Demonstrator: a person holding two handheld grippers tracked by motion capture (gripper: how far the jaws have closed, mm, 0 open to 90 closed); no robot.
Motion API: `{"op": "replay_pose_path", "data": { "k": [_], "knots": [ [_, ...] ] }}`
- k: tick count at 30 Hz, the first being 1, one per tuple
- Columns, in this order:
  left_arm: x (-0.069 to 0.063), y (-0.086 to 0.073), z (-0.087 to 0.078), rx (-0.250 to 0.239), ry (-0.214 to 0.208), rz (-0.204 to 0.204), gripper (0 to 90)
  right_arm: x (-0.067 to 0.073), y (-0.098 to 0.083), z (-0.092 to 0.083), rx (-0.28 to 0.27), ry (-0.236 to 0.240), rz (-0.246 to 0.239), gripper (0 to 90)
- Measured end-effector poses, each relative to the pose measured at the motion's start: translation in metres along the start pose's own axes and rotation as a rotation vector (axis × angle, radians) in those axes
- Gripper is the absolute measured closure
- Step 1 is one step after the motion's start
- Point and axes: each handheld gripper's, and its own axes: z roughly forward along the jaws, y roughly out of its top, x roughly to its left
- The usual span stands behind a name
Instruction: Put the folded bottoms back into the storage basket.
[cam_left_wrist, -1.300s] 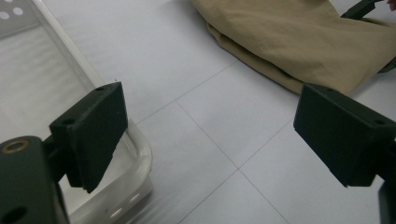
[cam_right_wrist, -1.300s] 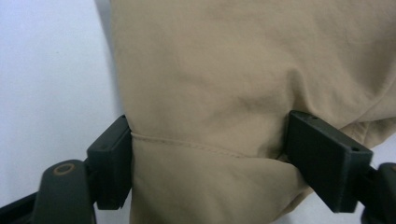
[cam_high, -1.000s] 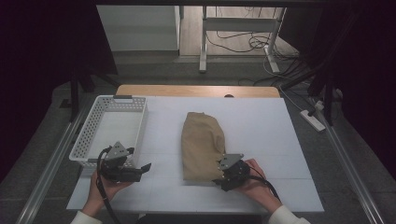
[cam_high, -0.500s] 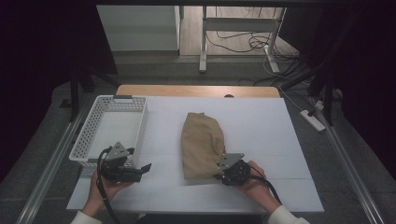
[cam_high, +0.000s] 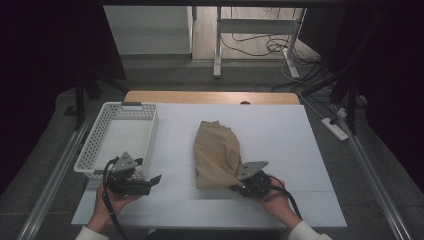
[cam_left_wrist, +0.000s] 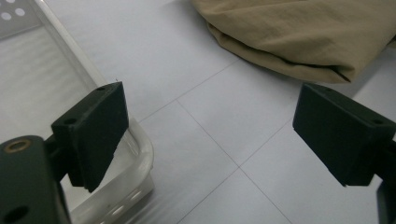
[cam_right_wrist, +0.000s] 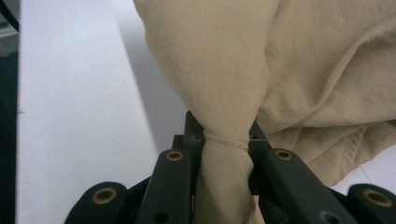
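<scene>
cloth bunched into a tight neck sits pinched between the closed jaws of the right gripper (cam_high: 239, 184), which have just been closing on it; in the right gripper view the tan garment (cam_right_wrist: 299, 70) rises out of the jaws as a twisted fold and spreads over the top and right, its far end cut off by the frame. from the high view the tan garment (cam_high: 217, 154) lies folded near the middle of the white table (cam_high: 280, 130), a little toward the near edge, with its near right corner hidden under the gripper's grey plate and the person's right hand (cam_high: 272, 196). what kind of garment it is cannot be made out. the left gripper (cam_high: 150, 181) stands with its jaws wide apart and nothing between them, held in the left hand (cam_high: 112, 202) by the near left corner, just beside the white perforated basket (cam_high: 95, 145). in the left gripper view the basket's rim (cam_left_wrist: 140, 154) shows blurred beneath the left jaw, and the garment's folded edge (cam_left_wrist: 299, 37) lies well beyond.
</scene>
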Motion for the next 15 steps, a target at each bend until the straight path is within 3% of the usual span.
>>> {"op": "replay_pose_path", "data": {
  "k": [15],
  "knots": [
    [0.0,0.0,-0.002,-0.009,0.003,-0.002,11.6,0.024,-0.002,-0.011,-0.019,0.063,-0.022,77.5]
  ]
}}
